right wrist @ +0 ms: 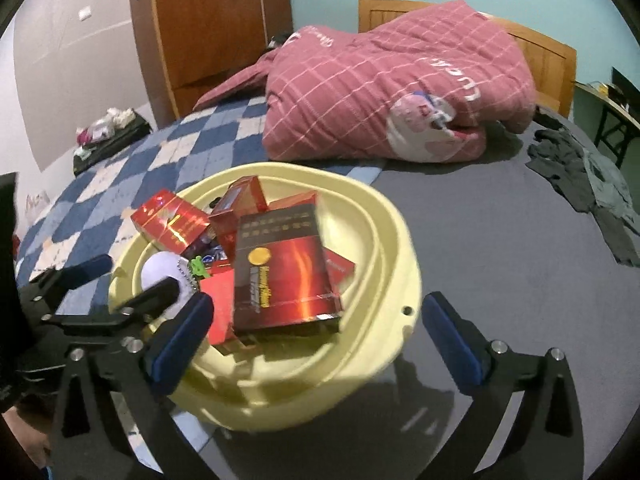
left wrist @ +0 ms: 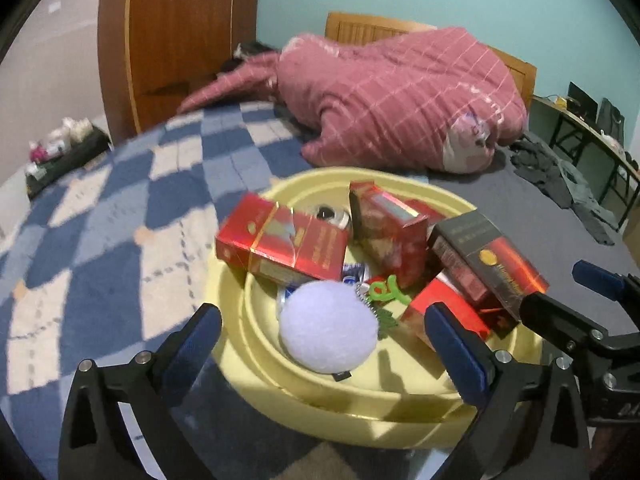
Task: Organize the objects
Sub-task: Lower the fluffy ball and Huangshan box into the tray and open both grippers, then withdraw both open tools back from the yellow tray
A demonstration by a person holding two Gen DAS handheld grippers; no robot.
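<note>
A pale yellow basin (left wrist: 400,404) (right wrist: 384,240) sits on the bed and holds several red cigarette boxes (left wrist: 284,238) (right wrist: 172,220), a dark red-and-black box (left wrist: 488,260) (right wrist: 284,268), a white pompom keychain (left wrist: 328,326) (right wrist: 160,268) and a green charm (left wrist: 386,290). My left gripper (left wrist: 324,344) is open just above the basin's near rim, its fingers either side of the pompom. My right gripper (right wrist: 316,336) is open over the basin's near side, around the dark box without touching it. Each gripper shows in the other's view (left wrist: 576,300) (right wrist: 120,284).
The bed has a blue-and-white checked blanket (left wrist: 120,216) on the left and a dark grey sheet (right wrist: 500,260) on the right. A folded pink quilt (left wrist: 400,100) (right wrist: 400,88) lies behind the basin. Dark clothes (right wrist: 580,176) lie at the right. A wooden wardrobe (left wrist: 180,36) stands behind.
</note>
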